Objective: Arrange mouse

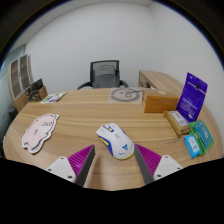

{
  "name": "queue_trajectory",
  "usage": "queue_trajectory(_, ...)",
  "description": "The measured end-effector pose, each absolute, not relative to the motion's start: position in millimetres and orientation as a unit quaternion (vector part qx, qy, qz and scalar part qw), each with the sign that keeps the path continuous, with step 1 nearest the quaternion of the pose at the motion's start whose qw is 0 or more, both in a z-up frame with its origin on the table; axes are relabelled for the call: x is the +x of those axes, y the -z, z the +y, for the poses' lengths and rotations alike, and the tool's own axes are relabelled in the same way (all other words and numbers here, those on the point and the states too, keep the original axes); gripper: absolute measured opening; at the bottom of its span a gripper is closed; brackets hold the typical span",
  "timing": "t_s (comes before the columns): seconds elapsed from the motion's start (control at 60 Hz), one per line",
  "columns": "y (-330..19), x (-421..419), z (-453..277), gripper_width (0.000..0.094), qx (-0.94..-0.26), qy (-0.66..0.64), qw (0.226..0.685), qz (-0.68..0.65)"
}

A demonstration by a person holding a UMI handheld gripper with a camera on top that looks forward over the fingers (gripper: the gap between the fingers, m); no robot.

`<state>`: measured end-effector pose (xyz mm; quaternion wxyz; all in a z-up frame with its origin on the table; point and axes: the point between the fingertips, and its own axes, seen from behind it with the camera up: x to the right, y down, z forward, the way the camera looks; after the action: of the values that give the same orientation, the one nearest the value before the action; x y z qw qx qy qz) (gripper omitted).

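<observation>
Mouse sits on the wooden table, just ahead of the gripper and in line with the gap between its two fingers. It is white with blue parts on it. It rests on the table by itself, and nothing is touching it.

The two fingers are wide apart, and they hold nothing. One purple pad shows on the left finger and the other purple pad shows on the right finger. The mouse is not between the pads; it is a little past their tips.

Off to the left of the mouse lies a flat white mat with a cartoon face on it. To the right, near the table edge, lie some small blue-green packets. Behind them is a greenish box. A purple bag stands up behind that. Next to the bag is a brown cardboard box.

Far across the table lies a round grey thing, too small to tell what it is. A black office chair stands behind the table, by the white wall. On the far left side lie some papers.
</observation>
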<state>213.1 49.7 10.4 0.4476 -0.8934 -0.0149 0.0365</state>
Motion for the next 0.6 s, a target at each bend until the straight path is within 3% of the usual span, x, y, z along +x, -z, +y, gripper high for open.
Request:
queue_trajectory(0.183, 4, 225, 87, 0.0825, -0.892, -0.049, 0.449, -0.021)
queue_trajectory(0.383, 6, 235, 126, 0.0755, -0.887, -0.054, 0.458, -0.021)
queue_trajectory(0.433, 7, 238, 133, 0.0681, -0.887, -0.052, 0.459, -0.02)
queue_trajectory(0.483, 8, 240, 136, 0.0525, -0.888, -0.046, 0.457, -0.018)
queue_trajectory(0.6, 10, 242, 135, 0.045, -0.894, -0.035, 0.447, -0.008)
